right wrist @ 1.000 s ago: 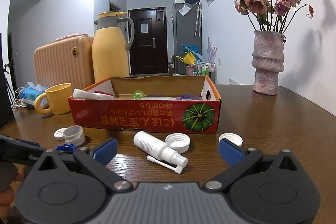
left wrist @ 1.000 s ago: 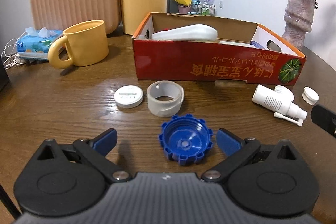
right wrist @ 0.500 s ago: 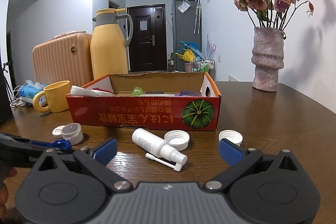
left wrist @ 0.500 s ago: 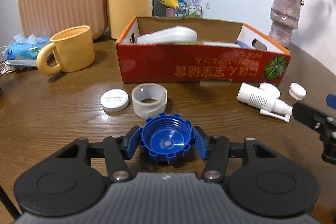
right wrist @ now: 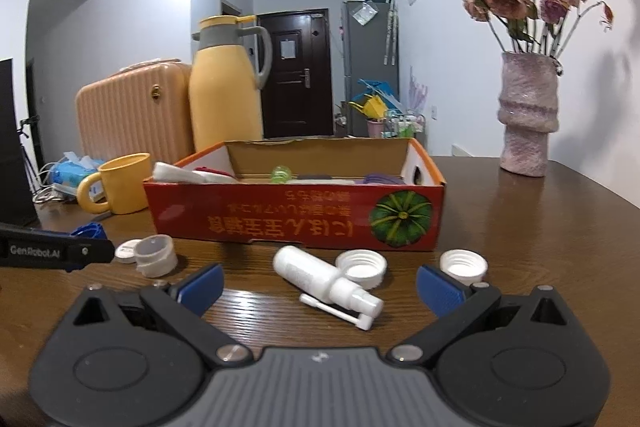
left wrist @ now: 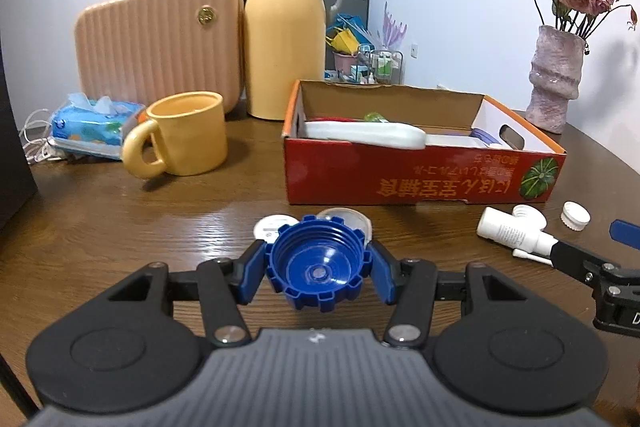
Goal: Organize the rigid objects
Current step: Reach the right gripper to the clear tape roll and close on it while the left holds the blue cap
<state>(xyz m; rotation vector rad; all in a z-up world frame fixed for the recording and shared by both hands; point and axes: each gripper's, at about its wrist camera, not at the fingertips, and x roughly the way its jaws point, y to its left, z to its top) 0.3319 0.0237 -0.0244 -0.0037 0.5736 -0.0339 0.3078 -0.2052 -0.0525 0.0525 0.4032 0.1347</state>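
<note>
Dark wooden table [left wrist: 100, 227] — red cardboard box [left wrist: 420, 179] centre-right, yellow mug [left wrist: 188, 135] left, white spray bottle [left wrist: 512, 233] right, vase [left wrist: 554, 79] upper right.

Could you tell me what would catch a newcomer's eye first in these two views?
Probably the blue ridged cap, clamped in the left gripper at the near edge of the table. Behind it, the red cardboard box with the pumpkin print stands mid-table, already holding several items. The tall yellow thermos jug and the vase of dried roses rise at the back.
</note>
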